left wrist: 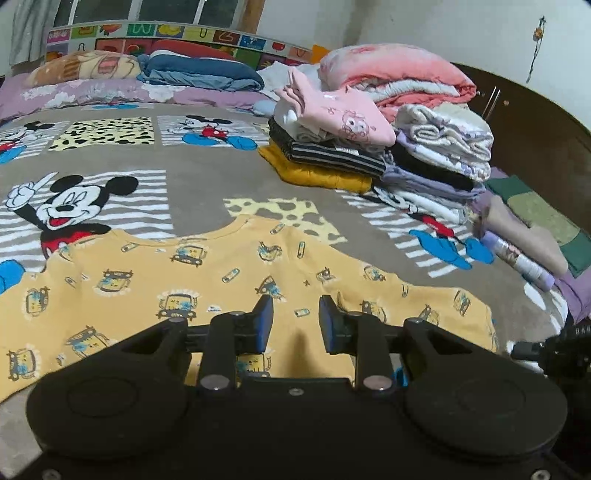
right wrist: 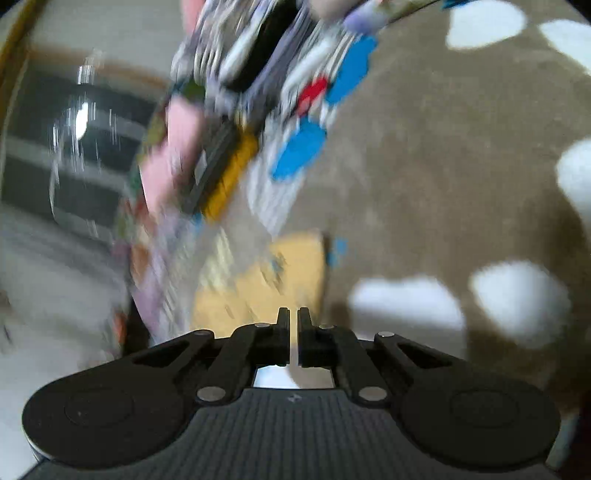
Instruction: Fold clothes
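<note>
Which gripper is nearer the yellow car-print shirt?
Left. The left gripper hangs right over the yellow car-print shirt, jaws apart. The right gripper, shut, points at its edge from beside.

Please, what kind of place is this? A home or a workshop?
Most likely a bedroom in a home. A bed with a cartoon-mouse blanket fills the view, folded clothes are stacked on it, pillows lie at the far end under a window, and a yellow shirt is spread out for folding.

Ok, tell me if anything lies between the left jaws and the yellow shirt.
Nothing visible does. The left gripper hangs right over the yellow shirt, jaws apart, with only bare fabric beneath and ahead of them. The folded clothes stack sits well beyond the shirt, on the blanket.
</note>
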Available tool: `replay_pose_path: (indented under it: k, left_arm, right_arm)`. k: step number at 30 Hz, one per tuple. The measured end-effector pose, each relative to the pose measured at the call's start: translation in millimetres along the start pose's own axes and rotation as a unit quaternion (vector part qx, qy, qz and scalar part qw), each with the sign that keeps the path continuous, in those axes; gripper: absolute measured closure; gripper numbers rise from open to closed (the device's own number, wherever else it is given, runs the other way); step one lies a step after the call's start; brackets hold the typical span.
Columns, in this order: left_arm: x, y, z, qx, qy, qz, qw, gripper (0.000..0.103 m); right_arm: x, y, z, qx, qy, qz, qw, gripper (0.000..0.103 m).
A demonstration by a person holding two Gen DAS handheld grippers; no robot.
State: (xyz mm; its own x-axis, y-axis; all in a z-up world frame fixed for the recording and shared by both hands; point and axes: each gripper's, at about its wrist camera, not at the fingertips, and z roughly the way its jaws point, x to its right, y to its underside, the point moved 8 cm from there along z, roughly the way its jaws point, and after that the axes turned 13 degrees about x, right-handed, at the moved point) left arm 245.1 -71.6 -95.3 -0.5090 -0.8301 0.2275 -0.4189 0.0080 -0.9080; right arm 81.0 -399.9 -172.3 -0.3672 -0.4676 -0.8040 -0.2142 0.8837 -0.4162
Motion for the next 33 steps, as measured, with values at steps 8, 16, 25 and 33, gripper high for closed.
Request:
replay_pose_path:
  k: [8,16,25,33]
  left_arm:
    - [6.3,4.6,3.4,-0.003,-0.001,0.006,1.0,0.052]
    - [19.5,-11.7,18.7,-0.006,-0.005,-0.002,1.0,0.052]
    - [53.4,-49.0,115.1,-0.068,-0.033,0.06,0.9953,0.068]
    - [42.8,-37.2,179.0,-0.15,-0.126,0.054,0.979,0.068]
  right_arm:
    - [-0.3,-25.0,10.3,0.059,-0.001,-0.08,0.995,0.052]
    - [-0.5,-36.4,47.6,0.051,-0.052,-0.182,0.981,0.05]
    - [-5.1,-29.0,54.2,0.017,-0.079,-0.198,0.977,0.081]
    - [-0.8,-32.3,56.4,0.006,-0.09,-0.182,0.979,0.092]
